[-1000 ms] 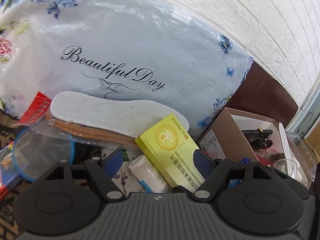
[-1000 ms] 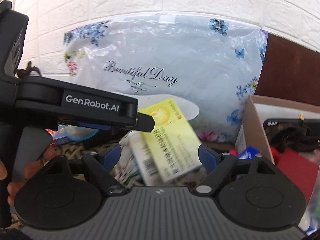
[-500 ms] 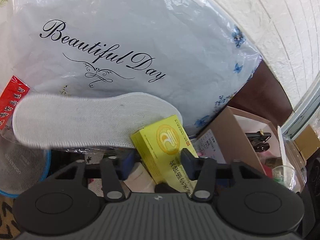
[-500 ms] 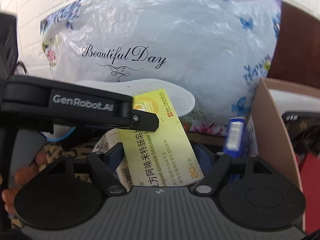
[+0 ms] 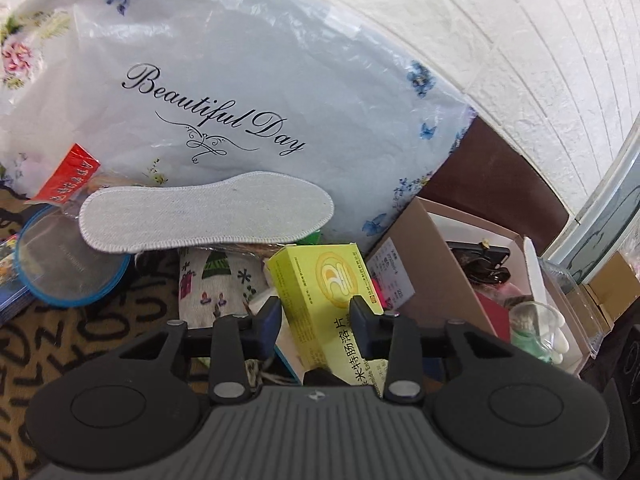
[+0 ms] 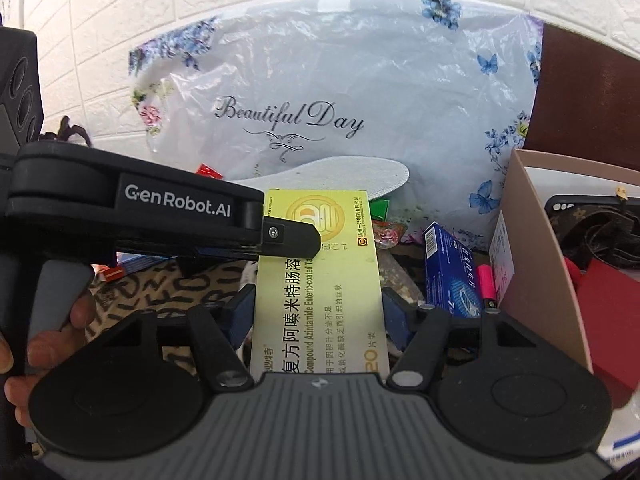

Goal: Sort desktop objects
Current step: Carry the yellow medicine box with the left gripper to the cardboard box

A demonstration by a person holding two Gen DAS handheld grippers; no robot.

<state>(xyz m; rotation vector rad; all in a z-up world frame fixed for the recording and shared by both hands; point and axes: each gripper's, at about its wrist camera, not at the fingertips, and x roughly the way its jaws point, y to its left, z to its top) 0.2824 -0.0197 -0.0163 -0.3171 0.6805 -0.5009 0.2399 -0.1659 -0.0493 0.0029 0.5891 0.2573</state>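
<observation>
A big plastic bag (image 5: pixel 224 92) printed with flowers and the words "Beautiful Day" leaned against the white brick wall (image 5: pixel 500 28) and filled most of the background, and a grey insole (image 5: pixel 204 216) lay flat in front of it, hanging out over a heap of small things. The yellow medicine box (image 5: pixel 324 280) sat in the middle of that clutter, just below the toe end of the insole, and both claws had hold of it. The left gripper (image 5: pixel 316 316) pinched the box near its printed round logo, its dark fingers (image 5: pixel 362 320) pressed against the two long edges. The right gripper (image 6: pixel 318 312) was closed on the same box (image 6: pixel 320 280) further down its length, blue pads touching either side. From the left camera I could see a round blue-rimmed lid (image 5: pixel 68 264) and a red packet (image 5: pixel 68 172) off to the left on the patterned cloth (image 5: pixel 80 328), a fabric pouch printed with little trees (image 5: pixel 216 280) beside the box, and the open cardboard box (image 5: pixel 432 264) on the right holding dark items, a red thing and a clear cup. The right camera showed what the left one missed: the left tool's black arm (image 6: pixel 160 212) marked GenRobot.AI crossing over the top of the yellow box, the person's left hand (image 6: pixel 48 344) wrapped round its handle, and a blue carton (image 6: pixel 452 276) wedged between the yellow box and the cardboard box's wall (image 6: pixel 532 240).
</observation>
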